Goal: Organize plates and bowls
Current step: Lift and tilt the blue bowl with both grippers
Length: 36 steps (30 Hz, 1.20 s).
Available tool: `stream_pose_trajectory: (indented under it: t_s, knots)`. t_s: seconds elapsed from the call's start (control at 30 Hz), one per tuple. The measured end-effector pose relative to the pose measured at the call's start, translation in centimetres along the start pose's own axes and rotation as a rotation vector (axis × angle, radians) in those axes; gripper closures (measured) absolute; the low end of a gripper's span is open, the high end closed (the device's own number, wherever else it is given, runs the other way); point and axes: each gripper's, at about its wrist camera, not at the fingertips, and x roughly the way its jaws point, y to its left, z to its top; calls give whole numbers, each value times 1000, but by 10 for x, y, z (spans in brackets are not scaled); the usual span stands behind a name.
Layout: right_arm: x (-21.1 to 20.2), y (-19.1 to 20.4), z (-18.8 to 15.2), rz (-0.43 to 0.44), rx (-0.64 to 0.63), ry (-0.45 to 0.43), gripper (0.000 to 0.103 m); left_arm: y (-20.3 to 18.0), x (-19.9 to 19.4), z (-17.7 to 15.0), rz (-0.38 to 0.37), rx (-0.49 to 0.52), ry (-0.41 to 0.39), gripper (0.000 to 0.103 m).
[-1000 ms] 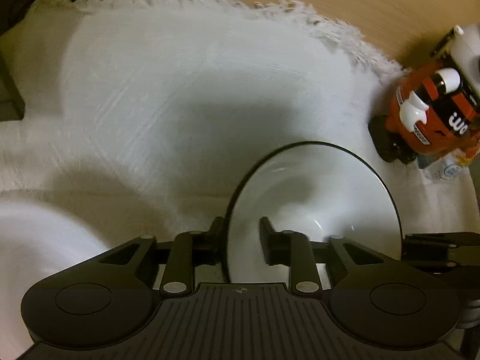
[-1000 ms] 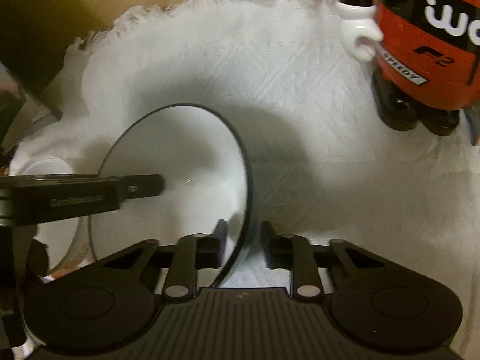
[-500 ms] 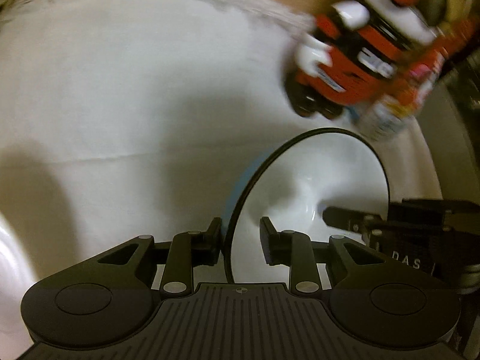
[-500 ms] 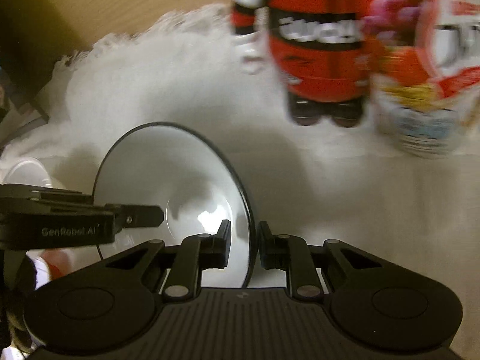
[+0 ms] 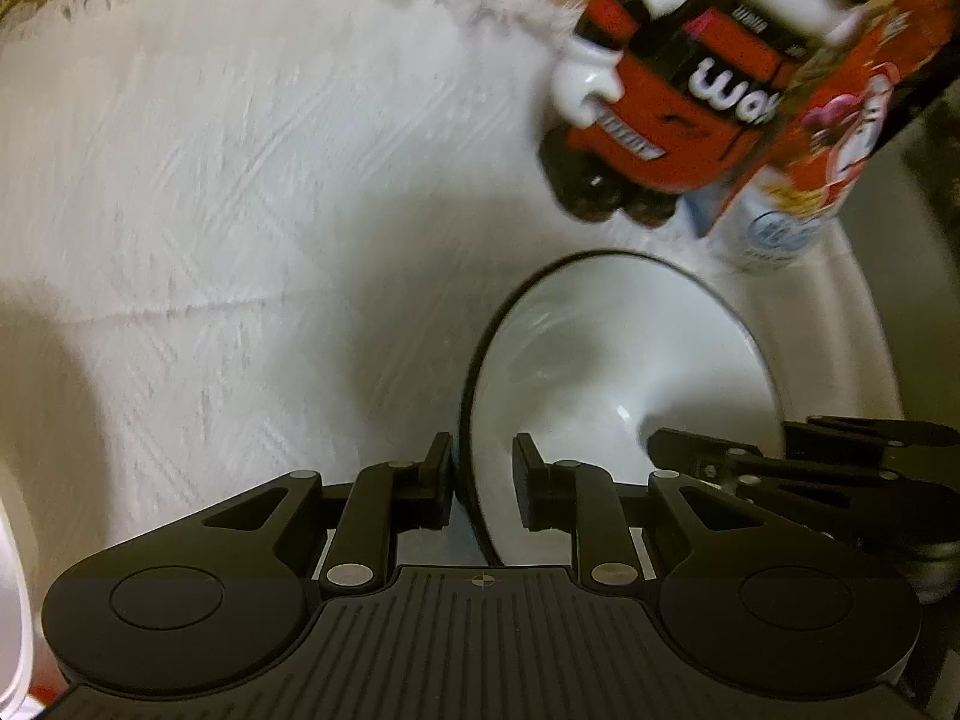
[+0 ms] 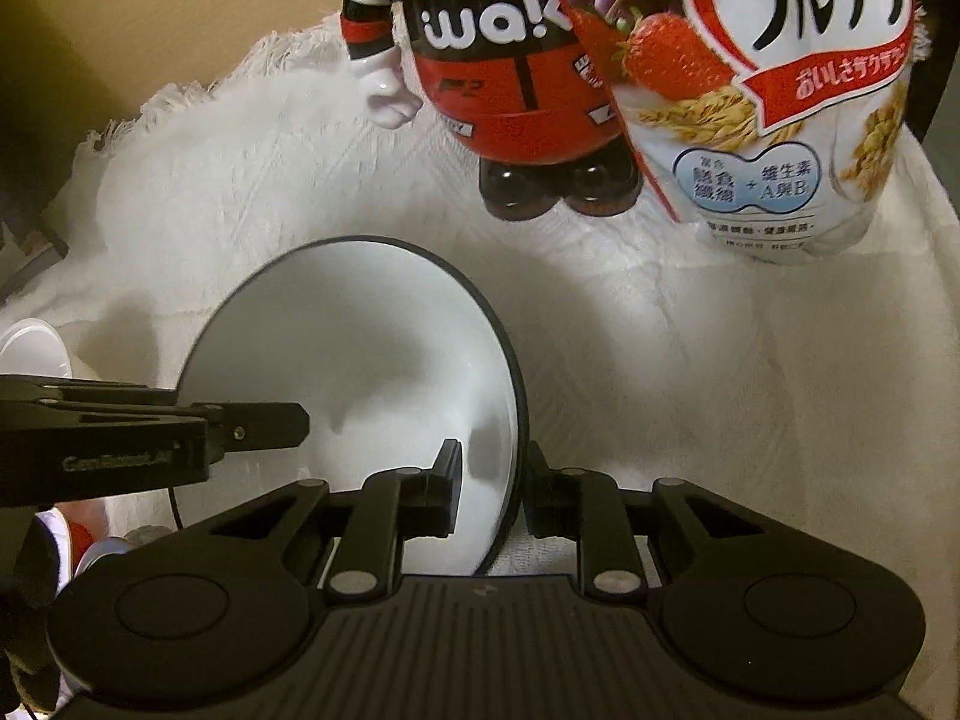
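Note:
A white bowl [image 5: 630, 348] with a thin black rim is held between both grippers, over the white cloth. In the left wrist view my left gripper [image 5: 483, 480] straddles the bowl's left rim. Its jaws are closing, one finger outside the wall and one inside, pressing on it. In the right wrist view my right gripper [image 6: 492, 486] is shut on the opposite rim of the bowl [image 6: 360, 348]. The left gripper's fingers [image 6: 258, 426] reach in from the left there. The right gripper's fingers [image 5: 720, 462] show at the bowl's right side in the left view.
A red and black toy figure [image 6: 510, 60] and a cereal bag [image 6: 780, 96] stand just beyond the bowl. A fringed white cloth [image 5: 240, 180] covers a wooden table [image 6: 150, 12]. Another white dish [image 6: 33, 348] lies at the left edge.
Both grippers have carried the bowl to the right, bringing the toy figure and cereal bag close. The left gripper's jaws have narrowed on the rim.

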Motion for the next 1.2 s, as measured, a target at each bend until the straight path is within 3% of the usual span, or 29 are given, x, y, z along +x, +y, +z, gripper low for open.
stream_pose_trajectory:
  t_s: [0.2, 0.43, 0.7, 0.83, 1.2]
  knots:
    - [9, 1, -2, 22, 0, 29, 77, -3, 0, 1, 18, -3, -10, 82]
    - [8, 6, -1, 18, -10, 35, 76, 4, -1, 2, -29, -34, -3, 83]
    - [7, -2, -1, 58, 65, 53, 76, 4, -1, 3, -27, -29, -1, 82]
    - [5, -5, -3, 69, 104, 54, 76, -5, -1, 0, -9, -5, -7, 73]
    - [-7, -5, -1, 68, 118, 31, 76, -11, -11, 3, 14, -18, -16, 73]
